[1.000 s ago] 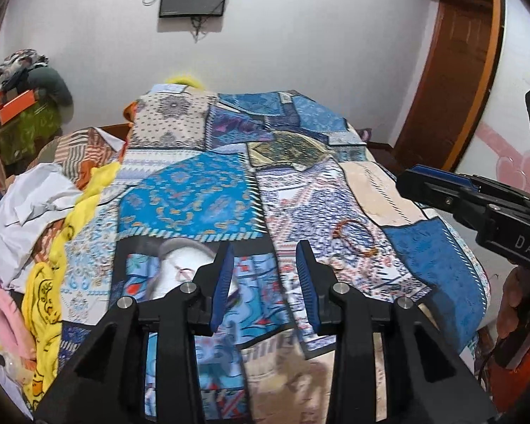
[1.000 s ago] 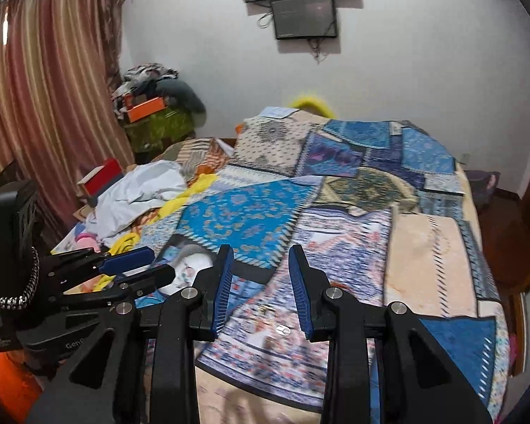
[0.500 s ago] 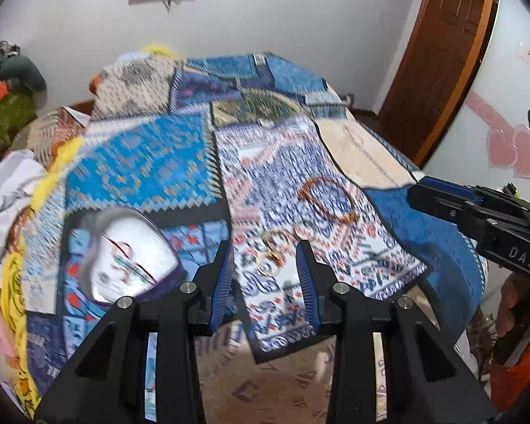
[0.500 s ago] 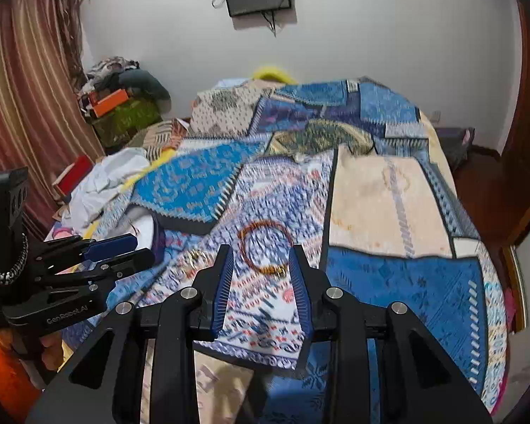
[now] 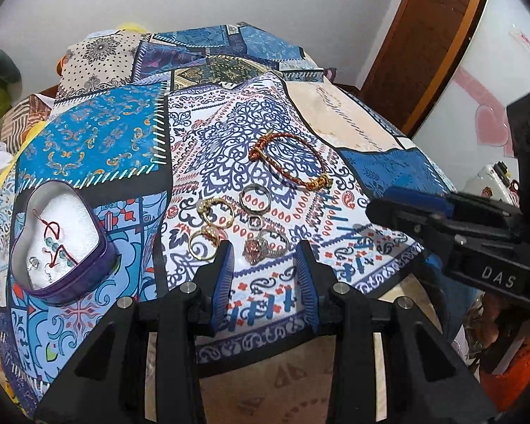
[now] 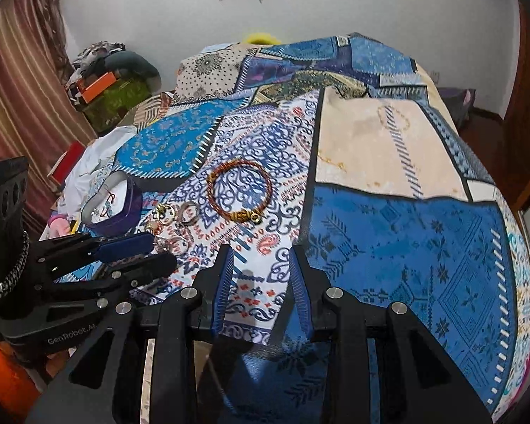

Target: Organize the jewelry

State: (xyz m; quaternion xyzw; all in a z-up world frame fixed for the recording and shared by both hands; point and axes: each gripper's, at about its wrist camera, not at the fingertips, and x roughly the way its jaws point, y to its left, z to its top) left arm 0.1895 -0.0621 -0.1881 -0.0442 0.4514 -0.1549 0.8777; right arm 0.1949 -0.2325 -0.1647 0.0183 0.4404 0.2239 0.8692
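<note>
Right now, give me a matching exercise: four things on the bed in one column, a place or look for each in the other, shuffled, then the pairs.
1. braided bracelet
2. heart-shaped tin
3. stone ring
4. left claw

A. open, nothing between its fingers
B. nearest the left claw
C. red and gold loop, farthest up the bedspread
D. white lining, left of the rings

Pairs: 1-C, 2-D, 3-B, 4-A

— What lies ahead of my left gripper (image 5: 265,258)?

— A stone ring (image 5: 263,245) on the bedspread (image 5: 381,166), just before my fingertips. Behind it a plain ring (image 5: 254,196), and beyond that the bracelet (image 5: 288,160).

— To its left?

— Looped earrings (image 5: 212,222), then the heart-shaped box (image 5: 58,236) with small pieces in it.

— And my right gripper (image 6: 261,258)?

— It stands right of the left gripper, with the bracelet ahead and the rings off to the left.
</note>
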